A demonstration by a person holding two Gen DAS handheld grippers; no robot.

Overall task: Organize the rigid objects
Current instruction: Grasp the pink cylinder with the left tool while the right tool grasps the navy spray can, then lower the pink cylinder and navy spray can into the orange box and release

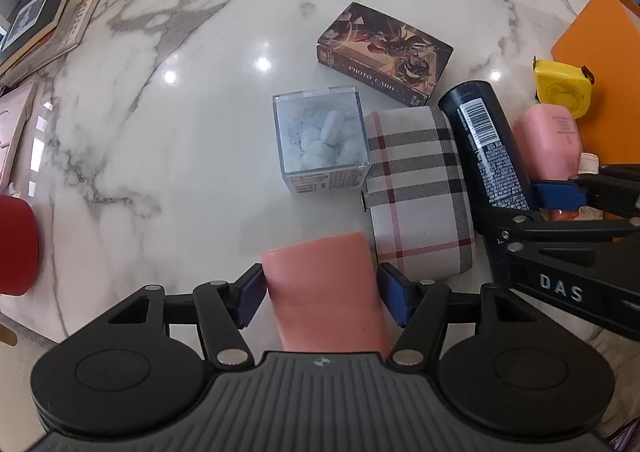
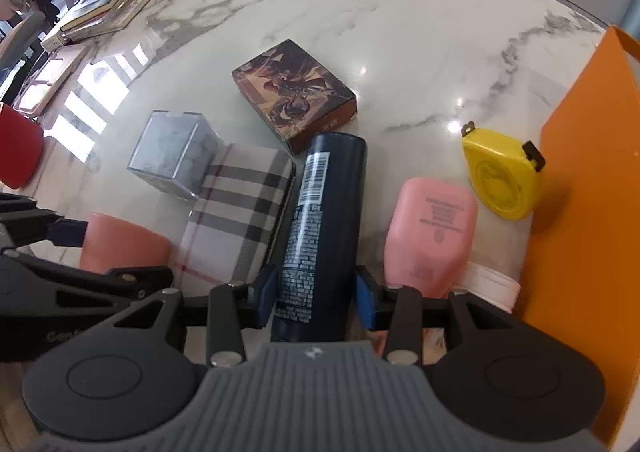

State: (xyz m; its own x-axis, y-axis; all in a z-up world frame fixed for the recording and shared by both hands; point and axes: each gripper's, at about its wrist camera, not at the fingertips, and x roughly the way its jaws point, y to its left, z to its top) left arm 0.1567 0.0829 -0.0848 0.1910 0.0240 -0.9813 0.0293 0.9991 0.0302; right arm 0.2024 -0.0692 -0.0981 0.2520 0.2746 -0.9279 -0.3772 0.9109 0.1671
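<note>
Lining up a row near the counter's (image 1: 200,51) front edge.
Our left tool (image 1: 320,292) clasps the salmon block (image 1: 324,284); our right tool (image 2: 316,292) clasps the dark can (image 2: 324,219), parallel beside the plaid case (image 1: 416,187).

Dark can (image 2: 320,228) between tool (image 2: 316,298) pads

Both grippers point steeply down, side by side. The left gripper (image 1: 322,288) straddles a pink block (image 1: 326,292), pads at its sides. The right gripper (image 2: 316,294) straddles a dark can (image 2: 320,236) likewise.
</note>
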